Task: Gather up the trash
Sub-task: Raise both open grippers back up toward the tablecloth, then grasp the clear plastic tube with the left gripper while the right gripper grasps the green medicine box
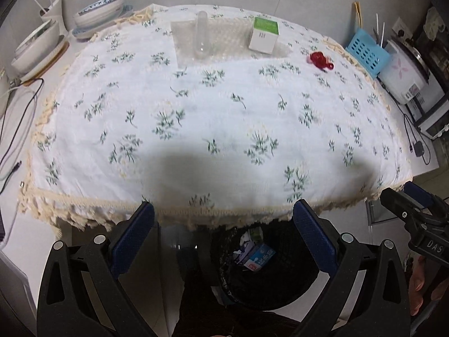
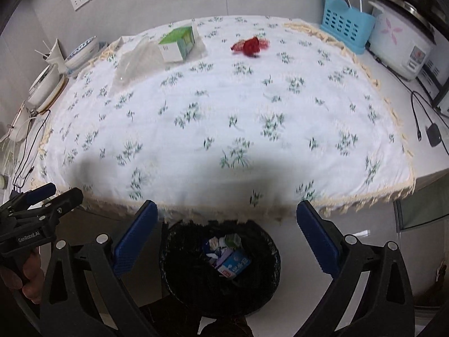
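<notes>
Nearest to the cameras, the left tongs [image 1: 223, 216] and the right tongs [image 2: 227, 216] are seen with their blue pads spread wide apart, and nothing is held between them. Both are kept in the air over the near edge of the table [image 2: 432, 179], side by side.

Below that edge, on the floor, a black mesh bin [image 2: 174, 252] is seen. Some trash is already lying in it: a white and blue carton [image 2: 234, 265] with a red mark, a small green and white box, and some crumpled paper pieces.

The table is covered by a white tablecloth [image 2: 224, 106] with small green flower prints and a cream fringe. At its far side three things are left. A green and white box [image 1: 263, 35] stands upright, partly on a clear plastic sheet [image 1: 230, 39]. To the left of it, a clear plastic package [image 1: 193, 38] with a transparent tube shape is lying. To the right of the box, well apart, a small red object [image 1: 320, 60] is seen, shiny and somewhat blurred.

Behind the cloth, bowls [image 1: 98, 11] are stacked at the far left, and a blue basket [image 2: 346, 22] and a rice cooker [image 2: 398, 39] stand at the far right.
</notes>
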The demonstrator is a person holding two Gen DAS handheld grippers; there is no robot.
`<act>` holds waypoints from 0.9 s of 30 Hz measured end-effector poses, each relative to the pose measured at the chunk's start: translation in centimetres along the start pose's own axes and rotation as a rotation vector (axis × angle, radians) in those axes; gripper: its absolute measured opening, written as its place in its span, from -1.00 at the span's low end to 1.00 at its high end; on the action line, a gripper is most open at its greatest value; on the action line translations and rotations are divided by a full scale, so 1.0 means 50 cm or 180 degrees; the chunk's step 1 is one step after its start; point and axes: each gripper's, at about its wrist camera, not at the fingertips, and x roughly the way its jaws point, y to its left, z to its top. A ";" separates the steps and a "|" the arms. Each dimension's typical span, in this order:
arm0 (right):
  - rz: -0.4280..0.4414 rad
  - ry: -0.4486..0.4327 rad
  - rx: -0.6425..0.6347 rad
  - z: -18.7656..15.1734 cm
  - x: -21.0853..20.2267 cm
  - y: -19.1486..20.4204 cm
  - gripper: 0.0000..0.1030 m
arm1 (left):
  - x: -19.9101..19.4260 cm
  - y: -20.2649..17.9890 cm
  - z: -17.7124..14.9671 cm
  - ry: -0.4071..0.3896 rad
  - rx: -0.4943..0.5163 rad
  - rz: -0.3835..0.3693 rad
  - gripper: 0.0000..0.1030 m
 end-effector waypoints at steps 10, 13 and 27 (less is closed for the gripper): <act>-0.0065 -0.0119 -0.0104 0.103 0.008 0.020 0.85 | -0.007 0.023 0.094 -0.0050 -0.0082 0.0038 0.88; -0.0084 -0.0141 -0.0131 0.139 0.017 0.030 0.85 | -0.004 0.032 0.130 -0.0063 -0.0103 0.0034 0.88; -0.0140 -0.0230 -0.0245 0.314 0.088 0.105 0.85 | 0.049 0.095 0.315 -0.0079 -0.0159 0.0054 0.86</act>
